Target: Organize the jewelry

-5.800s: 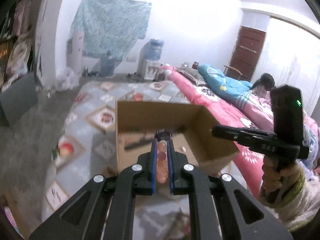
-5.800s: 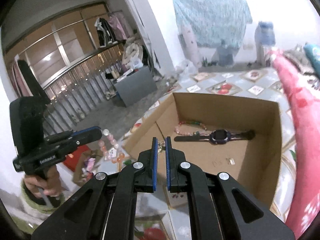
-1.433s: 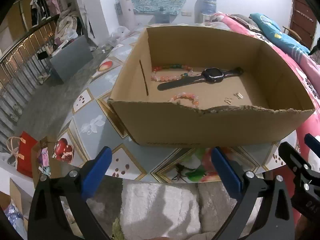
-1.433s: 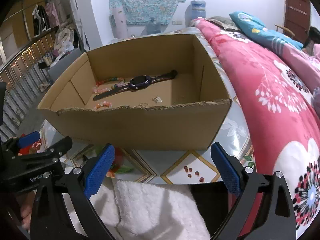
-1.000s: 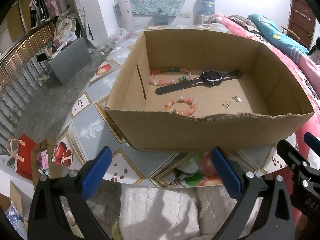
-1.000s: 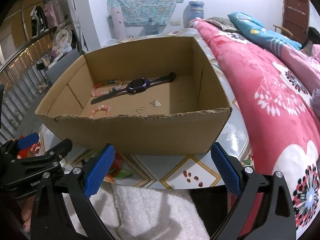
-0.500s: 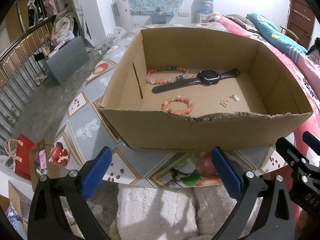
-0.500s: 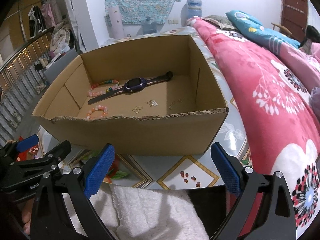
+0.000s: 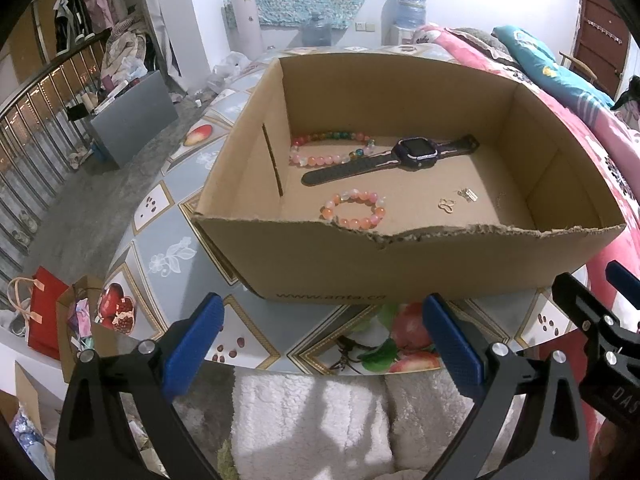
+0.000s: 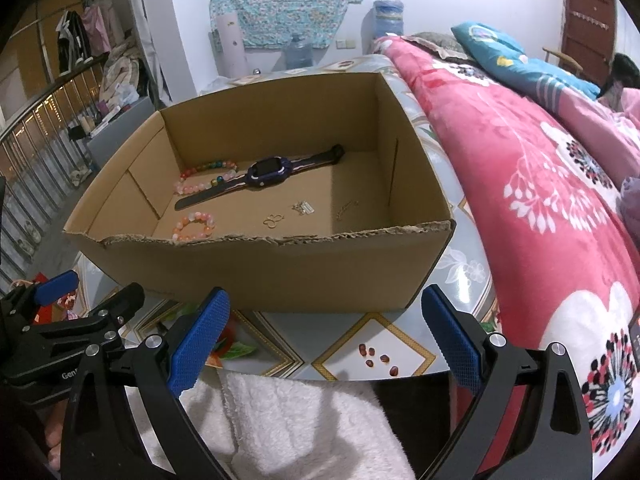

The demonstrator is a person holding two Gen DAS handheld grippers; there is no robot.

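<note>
While both my claws hang wide and empty, left claw (image 9: 320, 344), right claw (image 10: 324, 340), cardboard box (image 9: 400, 264) at the counter's (image 9: 168, 256) near edge, watch (image 9: 400, 158), two bead bracelets, orange bracelet (image 9: 354, 214) nearest the front wall

Both bracelets (image 9: 354, 214) released, fingers (image 9: 192, 344) spread, withdrawn

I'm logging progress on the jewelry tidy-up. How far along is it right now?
Done: the cardboard box holds two bead bracelets, a watch and small gold pieces.

In hand: nothing; the left gripper and right gripper are both open and empty in front of the box.

Left: no loose jewelry shows on the table, so it looks nearly finished.
</note>
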